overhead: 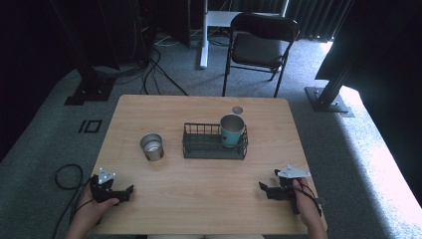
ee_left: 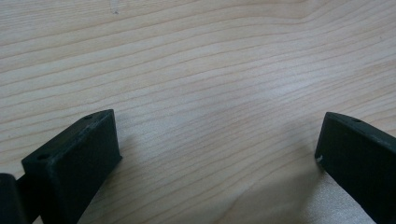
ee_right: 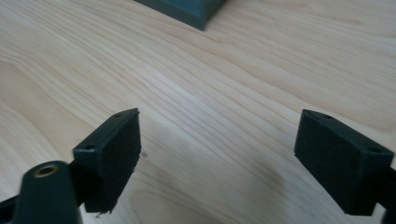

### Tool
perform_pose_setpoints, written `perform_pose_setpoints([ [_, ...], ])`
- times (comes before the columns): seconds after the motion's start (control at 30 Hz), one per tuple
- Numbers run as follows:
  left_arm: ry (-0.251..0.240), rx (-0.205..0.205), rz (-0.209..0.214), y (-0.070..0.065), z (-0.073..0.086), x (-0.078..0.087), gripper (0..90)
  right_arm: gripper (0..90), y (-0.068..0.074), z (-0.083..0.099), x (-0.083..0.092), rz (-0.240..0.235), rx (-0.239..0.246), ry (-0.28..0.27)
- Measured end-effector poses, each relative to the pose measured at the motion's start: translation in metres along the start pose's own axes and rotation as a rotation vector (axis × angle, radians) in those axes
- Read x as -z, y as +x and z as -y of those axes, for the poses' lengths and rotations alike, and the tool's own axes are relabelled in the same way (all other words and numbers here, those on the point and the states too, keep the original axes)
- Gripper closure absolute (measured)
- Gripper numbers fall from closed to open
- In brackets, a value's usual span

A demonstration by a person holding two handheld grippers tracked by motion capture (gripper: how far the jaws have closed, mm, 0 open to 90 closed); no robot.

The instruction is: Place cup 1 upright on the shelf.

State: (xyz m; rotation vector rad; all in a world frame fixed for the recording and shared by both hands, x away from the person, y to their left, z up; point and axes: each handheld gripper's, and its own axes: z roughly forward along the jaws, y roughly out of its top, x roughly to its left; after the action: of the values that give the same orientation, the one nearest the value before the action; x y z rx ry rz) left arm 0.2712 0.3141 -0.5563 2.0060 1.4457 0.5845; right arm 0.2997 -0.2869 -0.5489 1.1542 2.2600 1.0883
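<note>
Both tongs gape wide, holding nothing: left tongs [overhead: 130,191] lower left, right tongs [overhead: 262,187] lower right, low over the light wooden table [overhead: 199,199]. Mid-frame (well apart from them) stand a silver metal cup [overhead: 152,147] and a teal cup [overhead: 232,130] in a dark wire basket [overhead: 199,148].

Two black handheld grippers: left gripper [overhead: 130,190] and right gripper [overhead: 261,186], each topped by a grey three-cornered plate behind blocky, screw-holed jaws, trailing black cable.
</note>
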Motion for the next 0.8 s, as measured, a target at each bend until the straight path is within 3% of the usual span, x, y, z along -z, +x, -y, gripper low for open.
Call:
perform_pose_setpoints([
  [0.1, 0.0, 0.0, 0.0, 0.0, 0.0, 0.0, 0.3, 13.5, -0.003, 0.003, 0.002, 0.018, 0.015, 0.024],
  [0.2, 0.0, 0.0, 0.0, 0.0, 0.0, 0.0, 0.3, 12.7, -0.005, 0.005, 0.004, 0.008, -0.001, 0.034],
  [0.33, 0.0, 0.0, 0.0, 0.0, 0.0, 0.0, 0.4, 12.5, -0.008, 0.008, 0.006, 0.029, -0.01, 0.051],
  [0.43, 0.0, 0.0, 0.0, 0.0, 0.0, 0.0, 0.3, 12.1, -0.009, 0.012, 0.006, 0.017, -0.013, 0.05],
  [0.5, 0.0, 0.0, 0.0, 0.0, 0.0, 0.0, 0.3, 11.8, -0.009, 0.014, 0.004, 0.025, 0.011, 0.07],
  [0.8, 0.0, 0.0, 0.0, 0.0, 0.0, 0.0, 0.3, 10.8, -0.012, 0.011, 0.0, 0.004, 0.006, 0.083],
])
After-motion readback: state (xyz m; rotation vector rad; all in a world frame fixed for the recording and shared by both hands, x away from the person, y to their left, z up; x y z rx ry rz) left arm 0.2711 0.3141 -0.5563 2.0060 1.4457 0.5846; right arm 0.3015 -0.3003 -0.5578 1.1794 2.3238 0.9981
